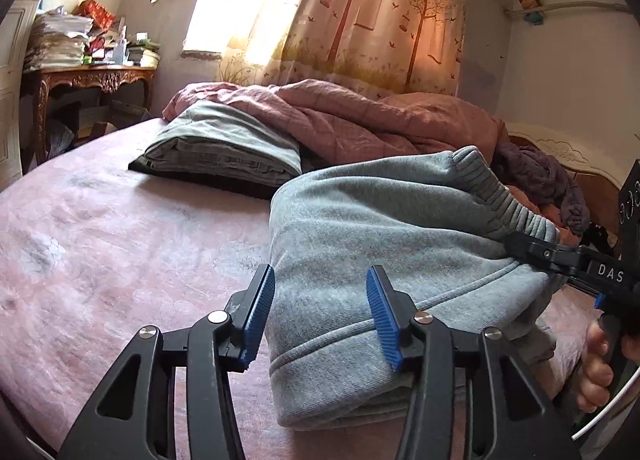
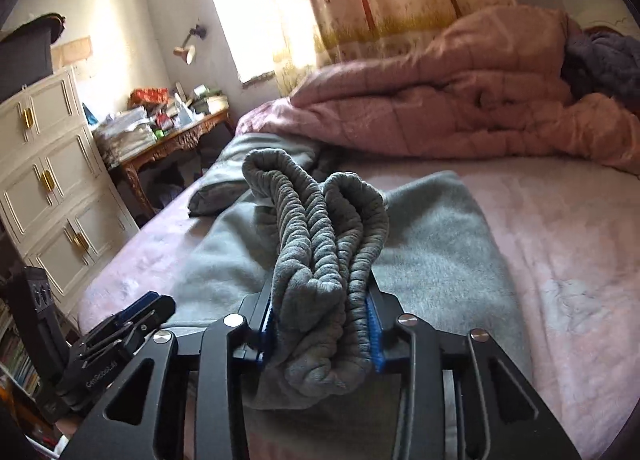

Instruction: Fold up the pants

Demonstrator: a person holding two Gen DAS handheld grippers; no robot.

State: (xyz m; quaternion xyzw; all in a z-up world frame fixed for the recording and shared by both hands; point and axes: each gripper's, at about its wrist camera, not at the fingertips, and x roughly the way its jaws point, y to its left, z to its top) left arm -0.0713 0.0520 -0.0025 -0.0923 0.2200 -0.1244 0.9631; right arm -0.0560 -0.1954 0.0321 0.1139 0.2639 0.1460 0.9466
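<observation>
The grey pants (image 1: pixel 380 244) lie part-folded on the pink bed (image 1: pixel 100 260), long axis running near to far, with the right gripper (image 2: pixel 320 324) clamped on the ribbed waistband (image 2: pixel 320 227) and the left gripper (image 1: pixel 320 316) half-open, straddling the near-left folded edge.

Left gripper (image 1: pixel 320 316) frame: my black plastic arms with triangular cut-outs — a silver round screw at each pivot.
Left pads: ribbed blue strips on my two fingers (image 1: pixel 259 316).
Right gripper (image 2: pixel 320 334) frame: same black arms, same silver screws, blue ribbed pads.
Markings: white letters "DAS" on my right unit's side; small pale lettering on my left unit's body, too small to read.
Cable: a thin white one curves below my right hand (image 1: pixel 600 370).
</observation>
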